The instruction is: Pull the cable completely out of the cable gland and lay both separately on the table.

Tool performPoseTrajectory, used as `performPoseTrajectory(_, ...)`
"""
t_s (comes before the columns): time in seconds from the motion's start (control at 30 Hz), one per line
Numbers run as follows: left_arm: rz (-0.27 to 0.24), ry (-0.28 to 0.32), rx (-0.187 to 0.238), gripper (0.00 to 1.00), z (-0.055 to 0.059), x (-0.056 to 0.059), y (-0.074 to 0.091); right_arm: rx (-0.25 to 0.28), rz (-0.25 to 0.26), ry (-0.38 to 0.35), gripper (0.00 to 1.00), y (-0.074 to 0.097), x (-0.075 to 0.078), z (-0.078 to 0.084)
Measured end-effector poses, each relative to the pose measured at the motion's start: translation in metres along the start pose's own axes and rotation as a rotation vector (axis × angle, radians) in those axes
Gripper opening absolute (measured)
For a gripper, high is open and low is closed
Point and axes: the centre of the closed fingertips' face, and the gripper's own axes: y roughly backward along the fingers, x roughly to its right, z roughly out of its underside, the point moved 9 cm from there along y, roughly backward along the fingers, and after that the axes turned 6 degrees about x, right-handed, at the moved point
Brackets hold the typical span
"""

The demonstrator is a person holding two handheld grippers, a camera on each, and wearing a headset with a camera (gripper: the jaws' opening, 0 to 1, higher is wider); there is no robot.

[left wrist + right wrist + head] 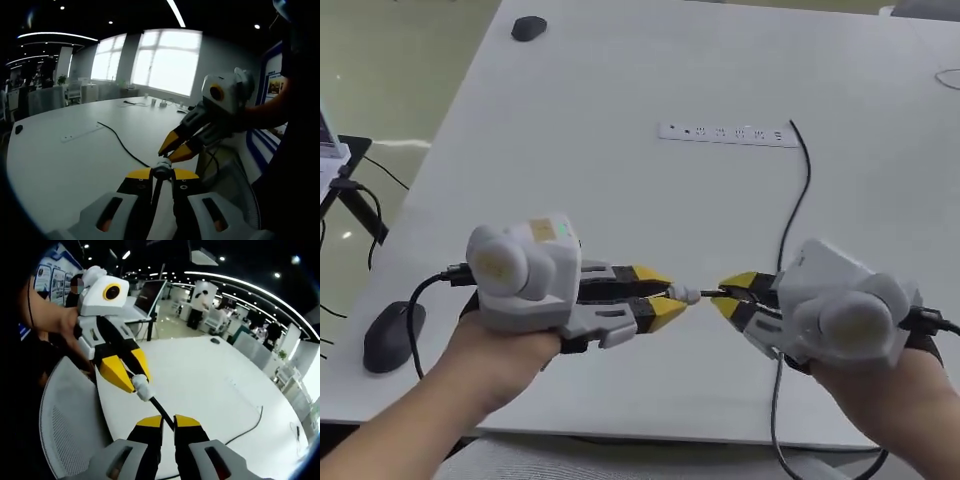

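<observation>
White cable gland, one; black cable, one; left tongs, right tongs.

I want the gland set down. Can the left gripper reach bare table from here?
Probably yes: the left gripper, shut on the cable gland, hangs over bare table, though the cable in the right gripper tethers it.

White table w/ pwr strip, mouse
</observation>
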Motion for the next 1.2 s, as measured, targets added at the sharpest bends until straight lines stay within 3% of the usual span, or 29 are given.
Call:
performPoseTrajectory(0.4,0.005,-0.017,0.0,0.14,-0.003,0.0,-0.006,-0.024,0.057,-0.273,0.02,0.0,0.019,0.031)
performPoseTrajectory(0.63,0.01,-0.031,-0.017,0.14,-0.001,-0.001,-0.012,-0.035,0.057,-0.4,0.03,-0.003,0.026,0.042)
performPoseTrajectory(0.87,0.011,-0.054,-0.038,0.14,0.0,0.0,-0.014,-0.038,0.044,-0.486,0.03,-0.007,0.026,0.05)
performPoseTrajectory(1.0,0.008,-0.053,-0.04,0.14,0.001,0.001,-0.015,-0.04,0.041,-0.499,0.03,-0.009,0.025,0.051)
performPoseTrajectory(1.07,0.005,-0.045,-0.03,0.14,0.001,0.001,-0.014,-0.07,0.067,-0.472,0.02,-0.007,0.028,0.055)
performPoseTrajectory(1.13,0.006,-0.029,-0.02,0.14,0.001,0.001,-0.013,-0.077,0.078,-0.531,0.02,-0.006,0.032,0.061)
performPoseTrajectory(1.2,0.005,-0.03,-0.017,0.14,0.001,0.002,-0.012,-0.083,0.084,-0.537,0.02,-0.006,0.036,0.067)
